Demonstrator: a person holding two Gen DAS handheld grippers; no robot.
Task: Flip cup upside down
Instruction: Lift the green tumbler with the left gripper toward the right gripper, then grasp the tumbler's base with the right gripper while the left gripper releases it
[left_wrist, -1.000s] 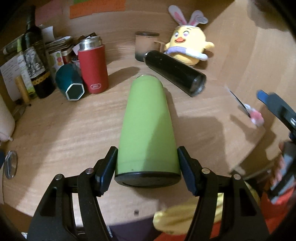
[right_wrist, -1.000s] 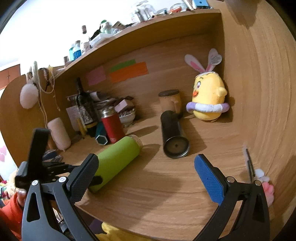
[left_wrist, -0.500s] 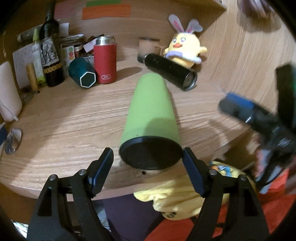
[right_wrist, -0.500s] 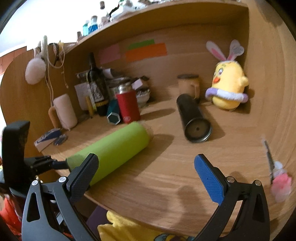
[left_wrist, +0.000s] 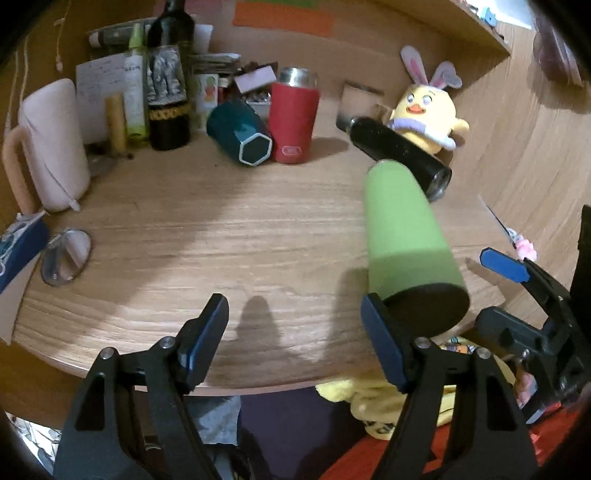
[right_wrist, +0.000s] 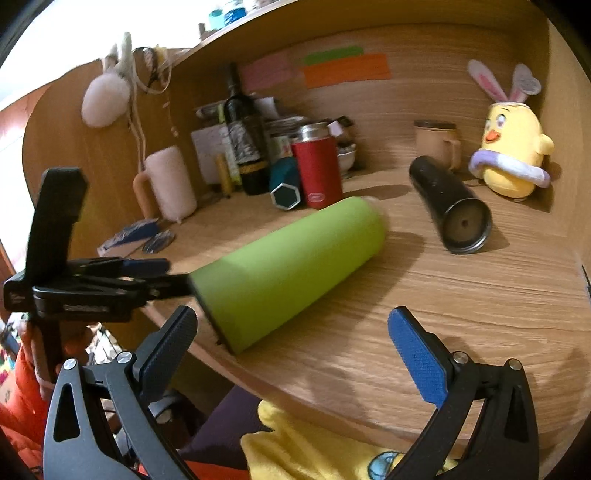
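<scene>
Green cup (left_wrist: 406, 229) on its side on table (left_wrist: 221, 240), base just beside gaping left tongs (left_wrist: 295, 328); right tongs (right_wrist: 291, 339) gaping, near

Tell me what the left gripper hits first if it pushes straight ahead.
Likely bare desk: the left gripper is open and the green cup lies right of its line. Farther back sits the teal cup.

A wooden desk (right_wrist: 480, 295) sits in a wood-panelled alcove (right_wrist: 424, 99) under a cluttered shelf (right_wrist: 332, 22), dimly lit
</scene>
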